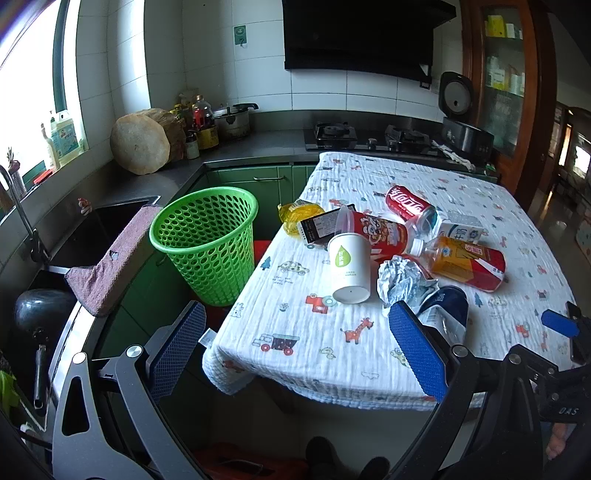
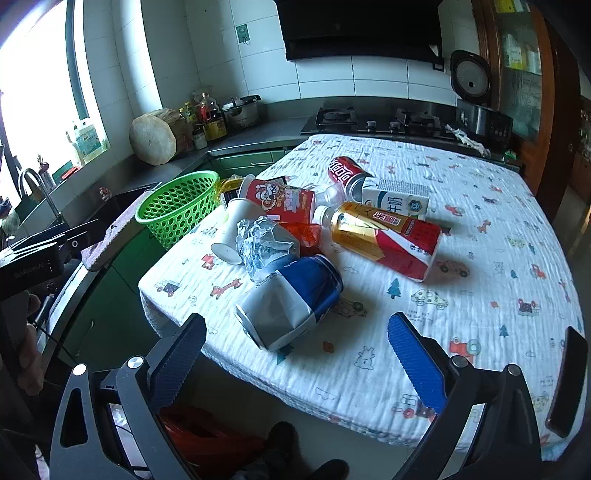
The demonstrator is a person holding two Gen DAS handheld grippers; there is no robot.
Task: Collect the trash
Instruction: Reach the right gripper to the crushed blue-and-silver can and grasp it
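Both tools agape, trash pile on table, green basket beside

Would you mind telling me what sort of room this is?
Most likely a home kitchen: a black gas hob under a dark extractor hood, a sink with a metal tap, and green cabinets.

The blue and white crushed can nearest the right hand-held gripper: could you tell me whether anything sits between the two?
Nothing visible does. The blue and white can lies at the table's near edge, ahead of the open right hand-held gripper, with only bare tablecloth between.
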